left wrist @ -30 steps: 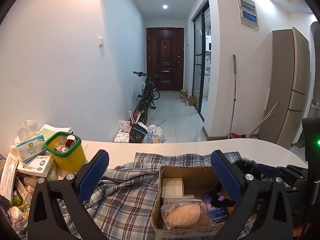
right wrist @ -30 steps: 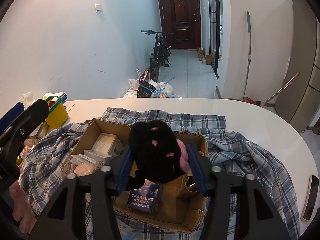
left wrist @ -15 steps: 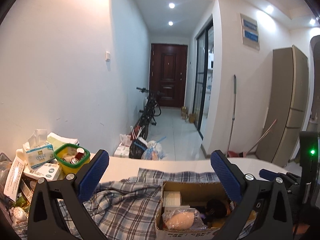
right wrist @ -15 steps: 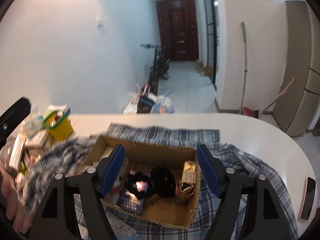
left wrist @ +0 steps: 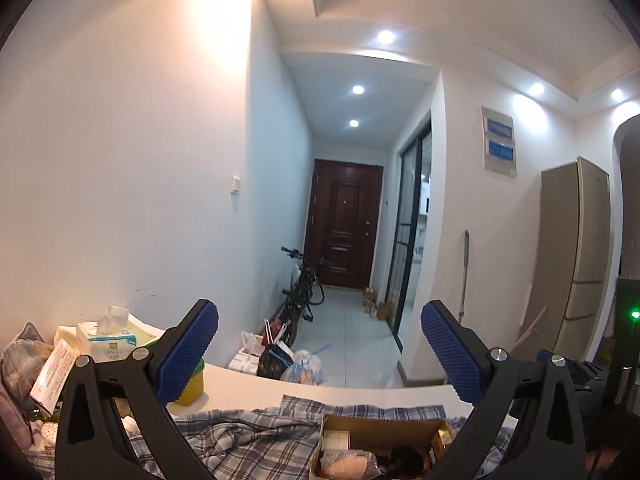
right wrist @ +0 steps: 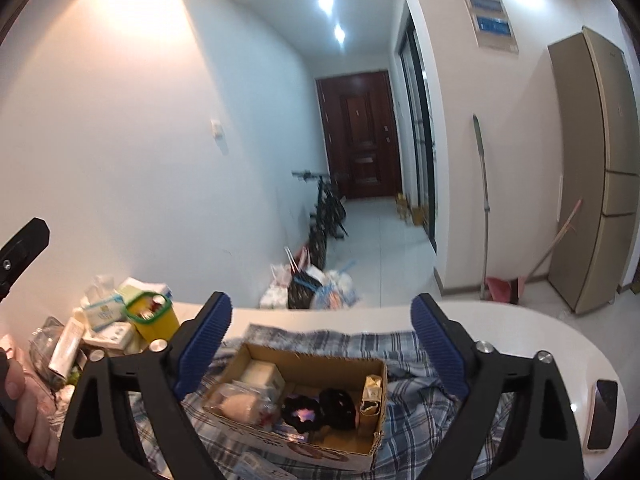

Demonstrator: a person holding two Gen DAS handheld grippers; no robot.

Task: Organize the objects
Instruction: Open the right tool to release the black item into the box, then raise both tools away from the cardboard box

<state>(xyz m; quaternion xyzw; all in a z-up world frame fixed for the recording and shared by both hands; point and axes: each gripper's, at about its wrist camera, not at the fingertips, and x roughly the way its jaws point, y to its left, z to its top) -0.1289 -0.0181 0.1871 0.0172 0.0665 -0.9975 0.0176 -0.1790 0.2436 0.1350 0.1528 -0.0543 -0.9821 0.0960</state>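
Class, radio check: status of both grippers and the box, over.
Left gripper open, empty. Right gripper opening, empty. Black plush in cardboard box. Nothing blocking.

The left gripper [left wrist: 319,350] has two thick black arms shaped like a wide V. Each arm ends in a blue pad [left wrist: 188,350] with a bumpy grid on it. Round silver screws [left wrist: 498,354] sit on the arms, and each arm has a long hole cut through it. A small green light [left wrist: 635,314] glows at the right edge of the frame. The right gripper [right wrist: 321,348] looks the same, with ridged blue pads [right wrist: 438,346]. A bare hand [right wrist: 24,412] shows at the lower left of the frame.
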